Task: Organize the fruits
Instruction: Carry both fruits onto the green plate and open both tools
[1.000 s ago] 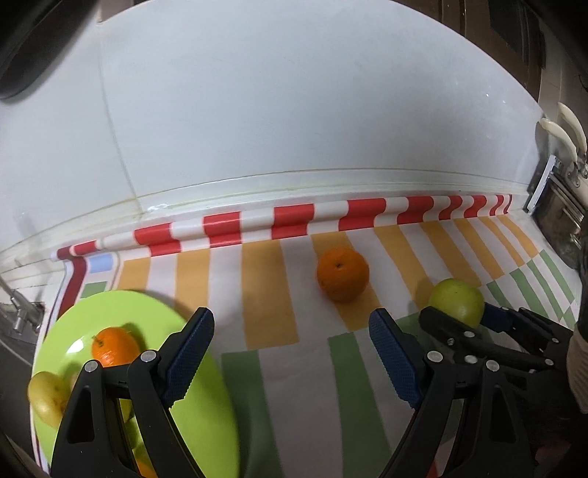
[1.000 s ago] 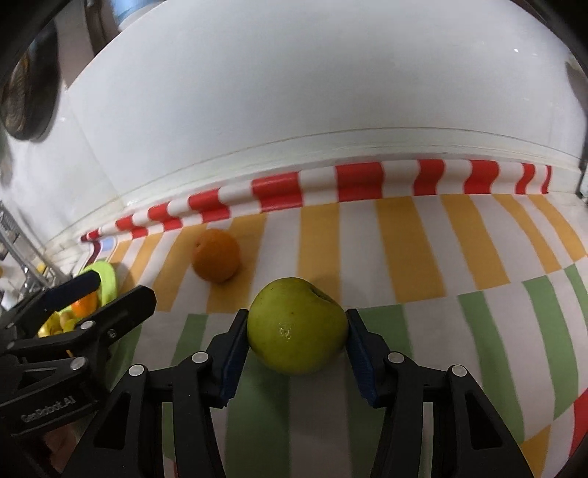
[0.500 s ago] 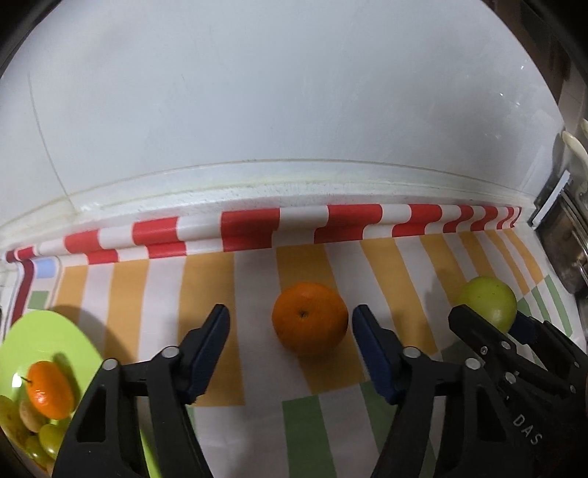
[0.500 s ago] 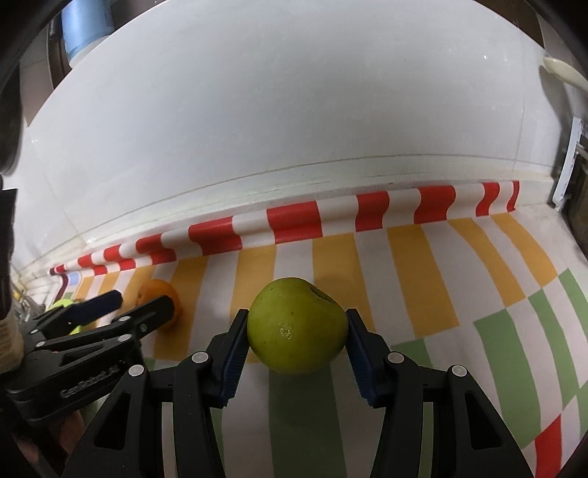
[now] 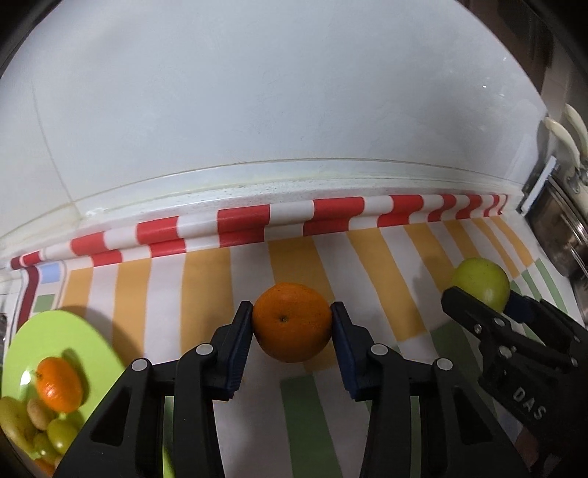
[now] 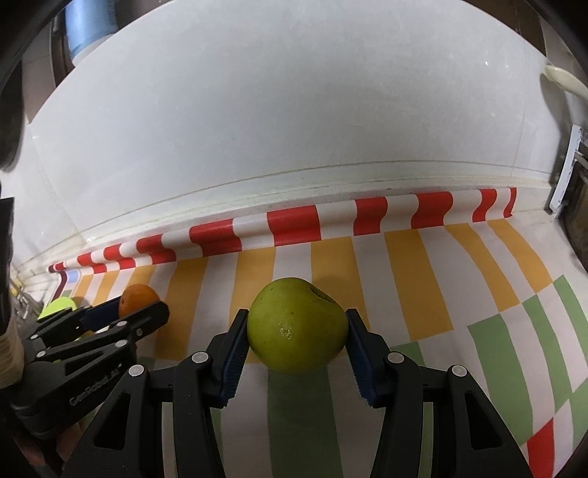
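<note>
An orange rests on the striped cloth, and my left gripper is closing on it with both blue pads touching its sides. My right gripper is shut on a green apple, held just above the cloth. In the left wrist view the apple and right gripper sit to the right. From the right wrist view the left gripper and orange are at the left. A green plate at lower left carries a small orange and several pale fruits.
A white wall rises right behind the cloth's red-and-white rolled edge. Metal kitchenware stands at the far right. A blue-and-white container shows at the upper left of the right wrist view.
My left gripper moved from beside the plate to the orange and its jaws narrowed onto it. The right gripper kept hold of the apple and shifted slightly relative to the cloth.
</note>
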A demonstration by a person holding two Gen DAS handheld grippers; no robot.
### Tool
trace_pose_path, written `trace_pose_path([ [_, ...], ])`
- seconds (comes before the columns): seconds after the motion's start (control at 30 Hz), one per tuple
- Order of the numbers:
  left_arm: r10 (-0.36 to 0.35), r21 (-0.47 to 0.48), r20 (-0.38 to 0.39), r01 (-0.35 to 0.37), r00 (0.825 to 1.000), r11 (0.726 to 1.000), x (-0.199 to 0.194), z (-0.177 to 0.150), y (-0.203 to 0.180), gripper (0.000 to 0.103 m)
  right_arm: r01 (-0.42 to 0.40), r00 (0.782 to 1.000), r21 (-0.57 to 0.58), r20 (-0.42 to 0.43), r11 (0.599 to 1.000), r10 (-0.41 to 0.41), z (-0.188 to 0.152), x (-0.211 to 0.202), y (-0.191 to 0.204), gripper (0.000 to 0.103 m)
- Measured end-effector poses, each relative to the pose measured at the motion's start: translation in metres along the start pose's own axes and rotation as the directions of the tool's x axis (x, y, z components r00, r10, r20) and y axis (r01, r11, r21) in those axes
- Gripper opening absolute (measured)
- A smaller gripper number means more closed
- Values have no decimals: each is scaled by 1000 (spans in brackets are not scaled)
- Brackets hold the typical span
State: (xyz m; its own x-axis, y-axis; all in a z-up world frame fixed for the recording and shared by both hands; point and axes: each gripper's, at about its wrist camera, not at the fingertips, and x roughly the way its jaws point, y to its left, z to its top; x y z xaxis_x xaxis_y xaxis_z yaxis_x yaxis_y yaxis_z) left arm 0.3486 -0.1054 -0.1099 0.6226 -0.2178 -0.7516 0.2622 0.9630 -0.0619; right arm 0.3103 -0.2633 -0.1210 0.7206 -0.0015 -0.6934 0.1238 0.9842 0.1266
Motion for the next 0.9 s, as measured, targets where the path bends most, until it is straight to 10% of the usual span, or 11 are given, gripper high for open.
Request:
trace_pose_path([
  [0.9, 59, -29, 155, -55, 986, 998, -164, -78, 42, 42, -149, 988, -141, 29, 979, 155, -47, -120, 85, 51],
])
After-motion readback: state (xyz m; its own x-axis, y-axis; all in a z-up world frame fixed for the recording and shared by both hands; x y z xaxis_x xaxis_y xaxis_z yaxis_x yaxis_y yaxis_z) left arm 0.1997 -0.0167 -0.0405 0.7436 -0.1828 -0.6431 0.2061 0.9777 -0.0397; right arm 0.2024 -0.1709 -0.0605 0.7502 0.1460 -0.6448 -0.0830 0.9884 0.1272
